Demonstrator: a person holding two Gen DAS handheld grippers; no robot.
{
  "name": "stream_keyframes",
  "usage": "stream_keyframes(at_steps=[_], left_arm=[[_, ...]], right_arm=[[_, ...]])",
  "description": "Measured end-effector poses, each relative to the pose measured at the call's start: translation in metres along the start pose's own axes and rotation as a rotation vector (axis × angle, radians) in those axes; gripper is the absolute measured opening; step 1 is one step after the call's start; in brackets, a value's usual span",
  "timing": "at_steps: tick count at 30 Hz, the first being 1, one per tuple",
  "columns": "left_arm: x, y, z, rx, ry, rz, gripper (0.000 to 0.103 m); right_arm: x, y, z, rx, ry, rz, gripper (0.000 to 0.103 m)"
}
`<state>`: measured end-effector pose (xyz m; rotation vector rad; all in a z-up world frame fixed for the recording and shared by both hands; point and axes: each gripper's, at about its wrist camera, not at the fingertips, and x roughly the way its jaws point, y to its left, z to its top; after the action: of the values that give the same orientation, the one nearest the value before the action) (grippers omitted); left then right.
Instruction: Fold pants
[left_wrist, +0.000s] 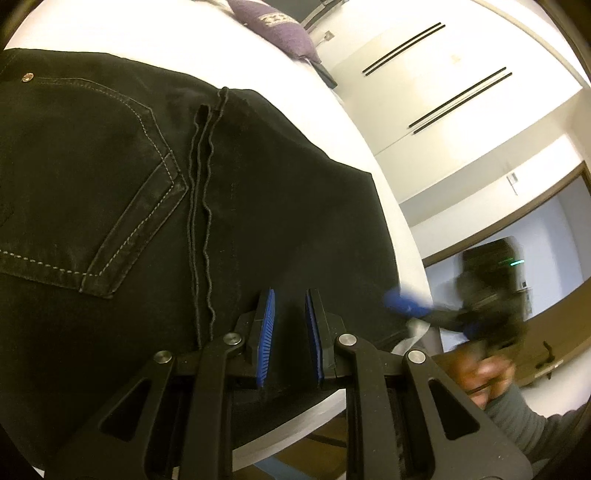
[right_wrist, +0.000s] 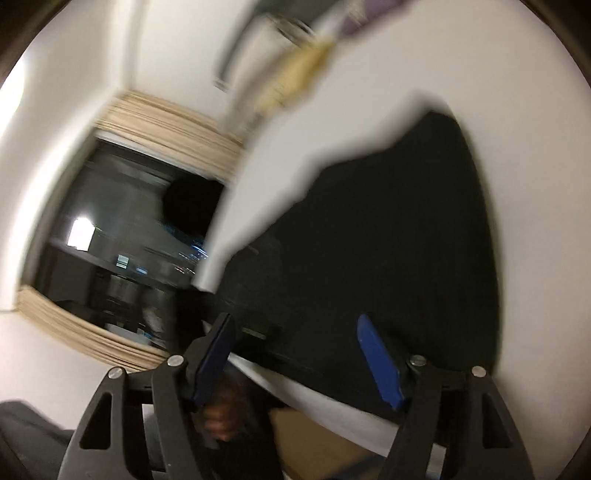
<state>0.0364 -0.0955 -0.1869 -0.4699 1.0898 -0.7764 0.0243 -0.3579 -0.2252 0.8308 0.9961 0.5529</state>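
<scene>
Black jeans (left_wrist: 147, 184) lie folded on a round white table (left_wrist: 258, 66), back pocket and leg hems on top. My left gripper (left_wrist: 290, 295) hovers just above the jeans near the table's near edge, jaws slightly apart and holding nothing. My right gripper (right_wrist: 295, 332) is wide open and empty over the near edge of the jeans (right_wrist: 388, 240); this view is motion-blurred. The right gripper (left_wrist: 402, 301) also shows blurred at the right in the left wrist view.
A purple garment (left_wrist: 280, 29) lies at the table's far edge, also seen blurred in the right wrist view (right_wrist: 369, 14). A dark window with a wooden frame (right_wrist: 122, 243) is to the left. A wall and doorway (left_wrist: 517, 206) stand beyond the table.
</scene>
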Motion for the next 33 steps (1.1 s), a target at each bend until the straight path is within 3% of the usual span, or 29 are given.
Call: stream_keyframes(at_steps=[1, 2, 3, 6, 9, 11, 13, 14, 15, 16, 18, 20, 21, 26, 30, 33], left_arm=[[-0.001, -0.003, -0.001, 0.0, -0.003, 0.003, 0.016], [-0.003, -0.004, -0.002, 0.003, -0.007, 0.006, 0.016], [-0.008, -0.006, -0.003, 0.008, -0.011, 0.014, 0.016], [-0.032, -0.007, -0.005, 0.008, -0.046, 0.044, 0.017], [-0.07, -0.007, -0.009, -0.004, -0.147, 0.048, 0.017], [-0.094, -0.003, -0.013, -0.029, -0.22, 0.078, 0.017], [-0.129, 0.012, -0.019, -0.076, -0.312, 0.11, 0.017], [-0.144, 0.019, -0.022, -0.097, -0.348, 0.125, 0.017], [-0.161, 0.029, -0.027, -0.131, -0.391, 0.152, 0.024], [-0.176, 0.041, -0.03, -0.173, -0.419, 0.18, 0.047], [-0.202, 0.064, -0.03, -0.259, -0.467, 0.231, 0.082], [-0.228, 0.088, -0.039, -0.343, -0.549, 0.248, 0.085], [-0.232, 0.096, -0.039, -0.374, -0.554, 0.25, 0.085], [-0.228, 0.127, -0.038, -0.442, -0.519, 0.241, 0.085], [-0.212, 0.136, -0.029, -0.441, -0.497, 0.217, 0.085], [-0.2, 0.153, -0.024, -0.493, -0.523, 0.141, 0.085]], right_arm=[[0.0, -0.008, -0.006, -0.009, -0.013, -0.053, 0.039], [-0.004, -0.01, -0.009, -0.022, -0.043, -0.078, 0.032], [-0.012, -0.01, -0.01, 0.002, -0.04, -0.068, 0.032], [-0.027, 0.002, -0.004, 0.036, -0.049, -0.109, 0.042], [-0.046, 0.032, 0.008, -0.051, -0.118, -0.025, 0.057], [-0.033, 0.046, 0.019, -0.077, -0.115, 0.029, 0.077], [-0.003, 0.041, 0.031, -0.066, -0.08, 0.028, 0.082], [0.015, 0.026, 0.035, -0.029, -0.049, -0.017, 0.082], [0.023, 0.011, 0.034, 0.005, -0.026, -0.059, 0.076], [0.026, -0.003, 0.033, 0.042, -0.042, -0.11, 0.055], [0.012, -0.003, 0.03, 0.094, -0.09, -0.092, 0.057], [0.001, 0.005, 0.028, 0.109, -0.098, -0.087, 0.065], [-0.007, 0.014, 0.026, 0.088, -0.119, -0.079, 0.065], [-0.017, 0.032, 0.026, 0.092, -0.166, -0.016, 0.066], [-0.008, 0.035, 0.025, 0.094, -0.151, -0.036, 0.066], [-0.003, 0.038, 0.024, 0.091, -0.145, -0.038, 0.066]])
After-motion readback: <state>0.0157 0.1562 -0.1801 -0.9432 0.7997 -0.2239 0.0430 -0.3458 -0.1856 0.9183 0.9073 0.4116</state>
